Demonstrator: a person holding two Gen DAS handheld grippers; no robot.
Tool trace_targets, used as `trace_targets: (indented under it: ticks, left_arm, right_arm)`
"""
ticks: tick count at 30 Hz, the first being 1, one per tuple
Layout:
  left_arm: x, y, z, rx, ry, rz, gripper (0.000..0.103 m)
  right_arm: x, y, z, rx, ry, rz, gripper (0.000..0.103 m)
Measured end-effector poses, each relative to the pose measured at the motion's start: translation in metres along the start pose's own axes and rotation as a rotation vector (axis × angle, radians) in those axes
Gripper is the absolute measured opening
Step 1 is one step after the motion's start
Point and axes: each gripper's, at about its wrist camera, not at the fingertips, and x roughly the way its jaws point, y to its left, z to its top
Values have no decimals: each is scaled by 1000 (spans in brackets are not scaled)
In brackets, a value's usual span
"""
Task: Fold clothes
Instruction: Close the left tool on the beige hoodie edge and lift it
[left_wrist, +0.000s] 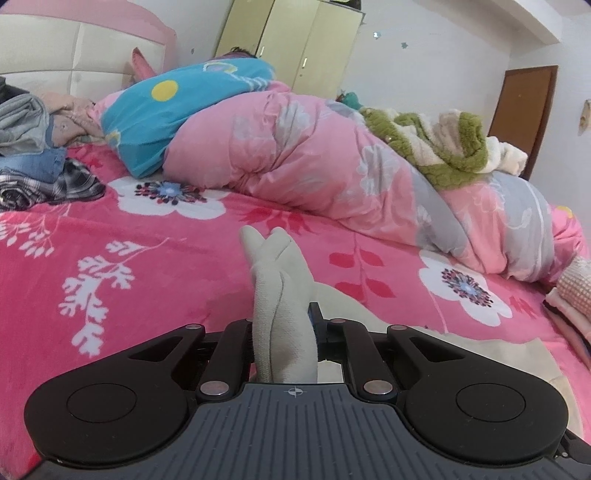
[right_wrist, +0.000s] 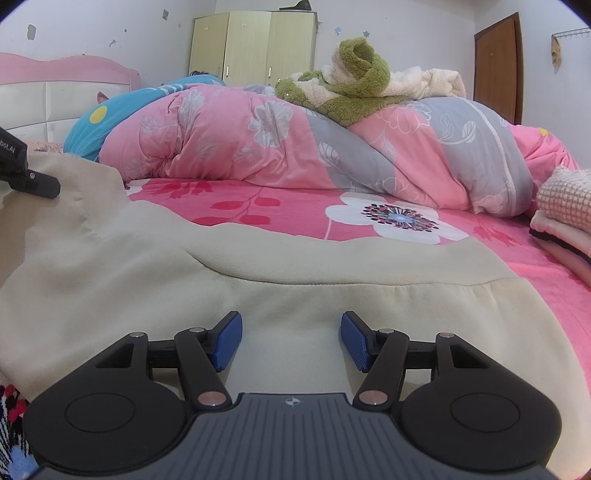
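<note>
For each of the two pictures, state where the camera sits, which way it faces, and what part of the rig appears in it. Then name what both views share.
Left wrist: sits on the left gripper, looking along it across the pink bed toward the wardrobe; its jaws pinch the cream garment.
Right wrist: sits on the right gripper, low over the cream garment, jaws open; the left gripper shows at the left edge.
Shared: garment, pink quilt, green fleece, wardrobe, door.

The left gripper (left_wrist: 284, 328) is clamped on a bunched fold of cream cloth (left_wrist: 280, 295), which stands up between its closed jaws. The right gripper (right_wrist: 291, 339) has its jaws apart (blue pads (right_wrist: 229, 341) facing each other), gripping nothing, tilted slightly downward.
</note>
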Motion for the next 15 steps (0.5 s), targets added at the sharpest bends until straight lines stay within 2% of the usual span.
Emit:
trace_targets:
  ticks: [15]
  left_arm:
    - [-7, -33, 7, 101, -21, -75, 9]
  right_arm:
    - [-1, 1, -1, -5, -4, -1, 63]
